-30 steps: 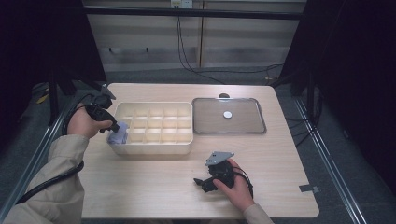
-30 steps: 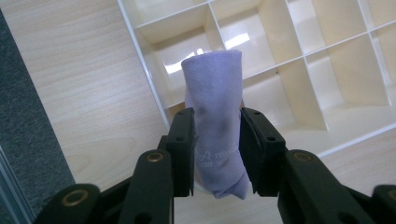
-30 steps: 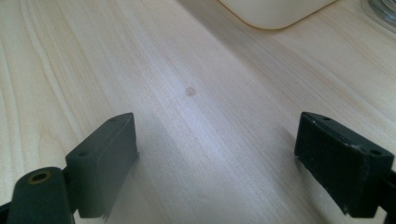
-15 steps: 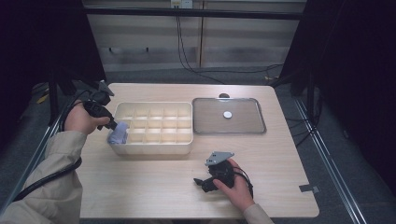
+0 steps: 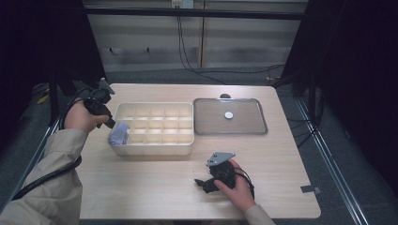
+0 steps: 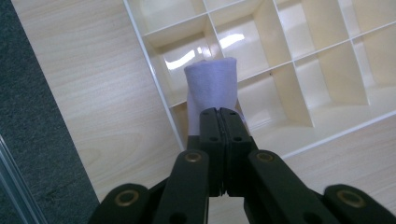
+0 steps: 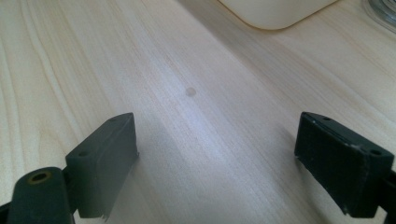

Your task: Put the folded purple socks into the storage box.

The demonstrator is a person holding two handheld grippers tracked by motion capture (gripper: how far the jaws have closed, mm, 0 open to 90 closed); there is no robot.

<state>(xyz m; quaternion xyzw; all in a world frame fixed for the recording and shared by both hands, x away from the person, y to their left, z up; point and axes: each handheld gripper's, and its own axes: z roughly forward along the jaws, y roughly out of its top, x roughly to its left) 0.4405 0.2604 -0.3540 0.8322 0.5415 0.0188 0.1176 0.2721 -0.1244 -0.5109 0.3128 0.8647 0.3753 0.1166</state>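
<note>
A pale wooden table [image 5: 155, 187] is sitting in a dark-curtained bay with grey floor around it. Nearest the person, the right gripper [image 5: 206, 183] is resting low on the bare wood, its jaws standing wide apart with nothing between them. Further in, at the left end of the cream plastic divided organiser box [image 5: 155, 147], the left gripper [image 6: 219, 122] has just been closing and is now clenched tight on the near edge of a small pale lilac rolled cloth [image 6: 211, 86]. A second ago its jaws were standing wider around that roll. The cloth is sitting upright in the box's near-left corner compartment, against the left wall. With the pinch made, the roll is probably ready to be lifted out or reseated. Beyond the box, a grey rectangular metal tray [image 5: 256, 129] is holding a small white round disc [image 5: 228, 115].
</note>
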